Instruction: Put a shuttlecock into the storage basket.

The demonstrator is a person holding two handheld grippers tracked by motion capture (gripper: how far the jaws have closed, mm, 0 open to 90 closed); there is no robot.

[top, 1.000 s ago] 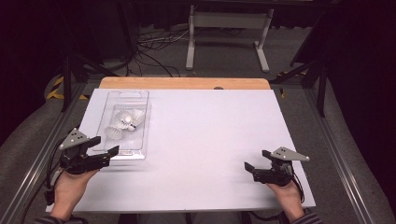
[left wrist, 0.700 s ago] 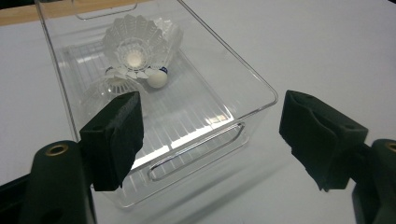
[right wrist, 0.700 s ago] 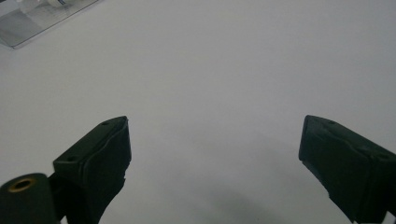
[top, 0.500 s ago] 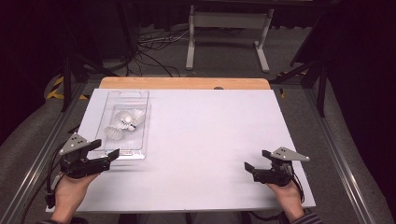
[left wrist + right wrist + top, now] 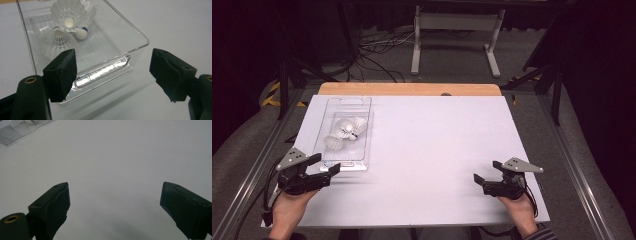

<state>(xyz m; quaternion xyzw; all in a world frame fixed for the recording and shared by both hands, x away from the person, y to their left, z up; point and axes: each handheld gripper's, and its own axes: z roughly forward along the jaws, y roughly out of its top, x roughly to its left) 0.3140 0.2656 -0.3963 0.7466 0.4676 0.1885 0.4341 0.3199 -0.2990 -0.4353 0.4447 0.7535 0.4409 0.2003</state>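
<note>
A clear plastic tray (image 5: 364, 131) lies on the left part of the white table (image 5: 432, 150), with white shuttlecocks (image 5: 346, 131) in it. My left gripper (image 5: 326, 163) is open just short of the tray's near end. In the left gripper view the tray's near wall (image 5: 105, 71) stands between and just beyond the spread jaws of the left gripper (image 5: 112, 53), which touch nothing. The shuttlecocks (image 5: 68, 17) lie farther in. My right gripper (image 5: 487, 171) hovers open over bare table near the front right, and the right gripper (image 5: 113, 186) has nothing between its jaws.
The table's wooden back edge (image 5: 412, 89) borders a floor with cables and a metal stand (image 5: 454, 30). Metal rails run along both sides of the table. A corner of the tray (image 5: 22, 130) shows far off in the right gripper view.
My left gripper has drawn back slightly toward the table's near edge, away from the tray's end. The right gripper has stayed put.
</note>
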